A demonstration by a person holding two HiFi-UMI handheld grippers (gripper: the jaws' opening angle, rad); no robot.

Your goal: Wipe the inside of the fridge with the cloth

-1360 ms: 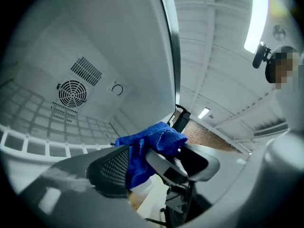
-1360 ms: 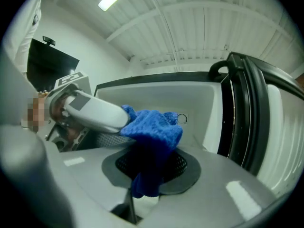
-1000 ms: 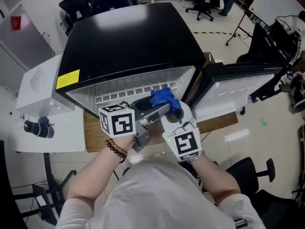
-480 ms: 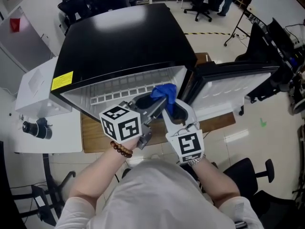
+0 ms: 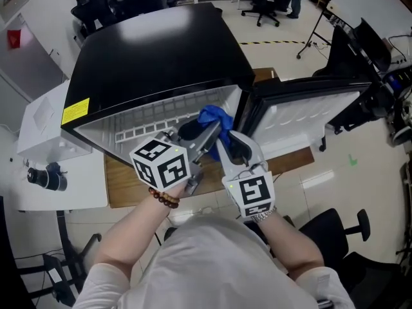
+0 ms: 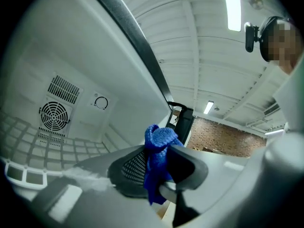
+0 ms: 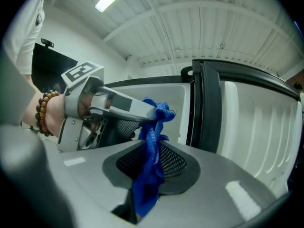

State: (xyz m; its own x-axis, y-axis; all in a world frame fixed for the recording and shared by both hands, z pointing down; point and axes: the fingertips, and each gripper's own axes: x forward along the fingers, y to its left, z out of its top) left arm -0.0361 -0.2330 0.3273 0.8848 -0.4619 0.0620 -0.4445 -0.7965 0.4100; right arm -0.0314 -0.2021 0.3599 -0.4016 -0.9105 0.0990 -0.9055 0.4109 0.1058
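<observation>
So right now both tools are pinching the same blue cloth [image 5: 215, 118] at the mouth of the fridge [image 5: 154, 50], roughly 12 o'clock from our hands, with the door [image 5: 309, 118] swung out toward 3 o'clock. The right gripper [image 5: 226, 140] is clamped tight on the cloth, which hangs down through its jaws. The left gripper [image 5: 209, 134] has just been closing its jaws with a bunched fold of cloth between them, and the pads look to be squeezing it now. We read this as sorting out the grip before any real wiping, so the task has barely begun. We'd want a decent wad of cloth poking past the tips, otherwise bare plastic will scrape the liner. We'd let go with one side only once the other clearly holds. Then we'd head in toward the wire shelf [image 6: 28, 141] at 9 o'clock in the left gripper view, keeping the cloth flat.
</observation>
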